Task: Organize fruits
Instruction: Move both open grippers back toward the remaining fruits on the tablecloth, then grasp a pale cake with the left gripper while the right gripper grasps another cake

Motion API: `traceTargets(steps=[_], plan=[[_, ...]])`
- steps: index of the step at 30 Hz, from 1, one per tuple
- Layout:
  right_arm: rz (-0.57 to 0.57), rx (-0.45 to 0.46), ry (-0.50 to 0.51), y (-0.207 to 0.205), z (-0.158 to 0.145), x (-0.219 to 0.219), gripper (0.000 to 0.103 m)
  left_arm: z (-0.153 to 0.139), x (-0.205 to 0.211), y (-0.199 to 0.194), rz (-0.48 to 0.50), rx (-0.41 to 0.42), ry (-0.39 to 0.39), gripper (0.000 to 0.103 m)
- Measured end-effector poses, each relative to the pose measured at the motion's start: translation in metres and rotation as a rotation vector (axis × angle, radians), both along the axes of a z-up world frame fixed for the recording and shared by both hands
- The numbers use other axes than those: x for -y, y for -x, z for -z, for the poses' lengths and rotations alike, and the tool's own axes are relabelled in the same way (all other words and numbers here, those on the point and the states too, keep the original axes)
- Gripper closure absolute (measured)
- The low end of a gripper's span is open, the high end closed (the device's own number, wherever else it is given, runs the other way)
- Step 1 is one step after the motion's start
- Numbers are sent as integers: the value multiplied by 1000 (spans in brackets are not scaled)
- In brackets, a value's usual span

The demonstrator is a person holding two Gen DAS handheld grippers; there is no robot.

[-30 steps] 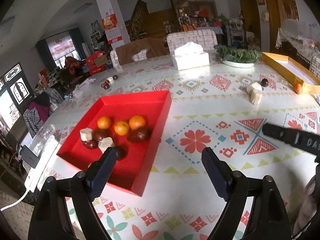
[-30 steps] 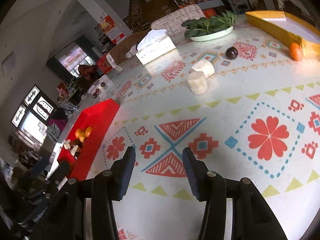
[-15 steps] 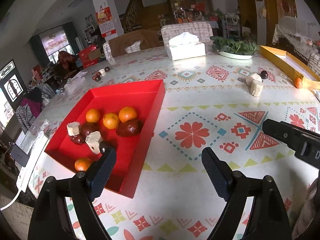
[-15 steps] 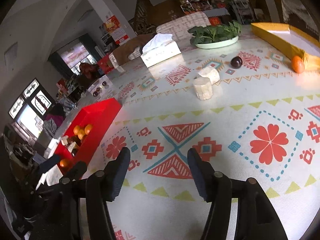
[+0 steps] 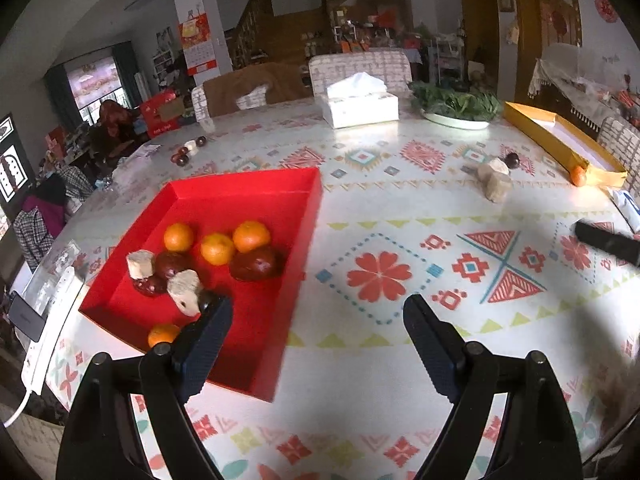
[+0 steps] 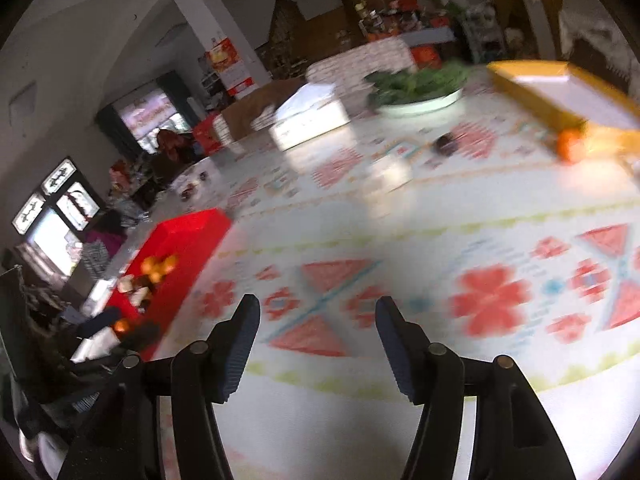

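I am holding my left claw (image 5: pixel 316 324) released and empty above the patterned tablecloth (image 5: pixel 380 272), its left finger hanging over the near right part of the red tray (image 5: pixel 256 196). The tray is lying ahead and to the left of that claw, and it is carrying three oranges (image 5: pixel 218 248) in a row, a large dark red fruit (image 5: pixel 256 264) just behind my left fingertip, two pale cut chunks (image 5: pixel 184 290) among smaller dark fruits, and one more orange (image 5: pixel 162 334) near the front edge.

I am keeping my right claw (image 6: pixel 318 332) released and empty too, above the cloth; its view is blurring. From it the red tray is sitting far to the left. Ahead and slightly right of it, well apart, a pale chunk (image 6: pixel 390 174) is lying on the cloth, with a dark round fruit (image 6: pixel 448 145) beyond it. A loose orange (image 6: pixel 570 145) is touching the near end of the yellow tray (image 6: pixel 532 92) at the far right. A tissue box (image 5: pixel 360 104) and a plate of greens (image 5: pixel 456 106) are sitting at the far side.
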State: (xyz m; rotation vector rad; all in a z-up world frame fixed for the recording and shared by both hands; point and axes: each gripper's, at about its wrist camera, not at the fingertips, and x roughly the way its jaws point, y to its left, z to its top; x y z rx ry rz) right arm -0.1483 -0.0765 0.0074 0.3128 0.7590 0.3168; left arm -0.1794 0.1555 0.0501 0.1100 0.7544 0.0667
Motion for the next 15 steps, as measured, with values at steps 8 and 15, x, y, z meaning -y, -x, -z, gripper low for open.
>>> traceTargets(steps=[8,15], plan=[[122,-16,71,-66,-29,63,38,-4,3,-7,50,1,181,16],[13,-105,19,-149,-5,23,38,-13,10,-7,55,8,185,16]])
